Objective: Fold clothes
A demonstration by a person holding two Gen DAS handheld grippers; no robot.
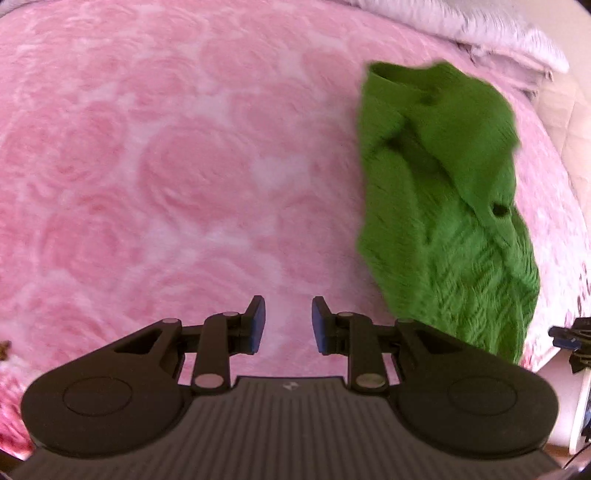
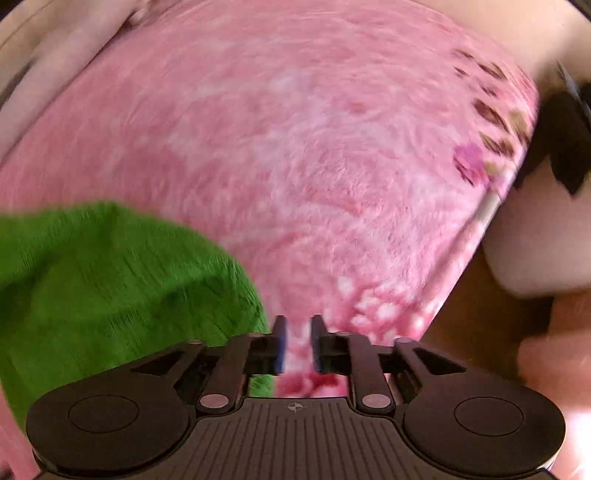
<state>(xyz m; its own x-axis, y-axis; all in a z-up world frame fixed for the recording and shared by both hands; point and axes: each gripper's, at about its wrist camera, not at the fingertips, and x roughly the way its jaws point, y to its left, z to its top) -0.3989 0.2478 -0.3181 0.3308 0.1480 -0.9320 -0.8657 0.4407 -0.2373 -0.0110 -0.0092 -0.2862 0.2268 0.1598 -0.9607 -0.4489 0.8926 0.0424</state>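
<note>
A green knitted garment lies crumpled in a long heap on the pink rose-patterned blanket, at the right of the left wrist view. My left gripper hovers over bare blanket to the garment's left, open, nothing between its blue pads. In the right wrist view the same green garment fills the lower left. My right gripper sits just right of its edge over the blanket, jaws a narrow gap apart and empty. This view is motion-blurred.
A pale crumpled quilt lies at the bed's far right corner. The blanket's flowered border and bed edge run down the right, with a dark object and wooden floor beyond it.
</note>
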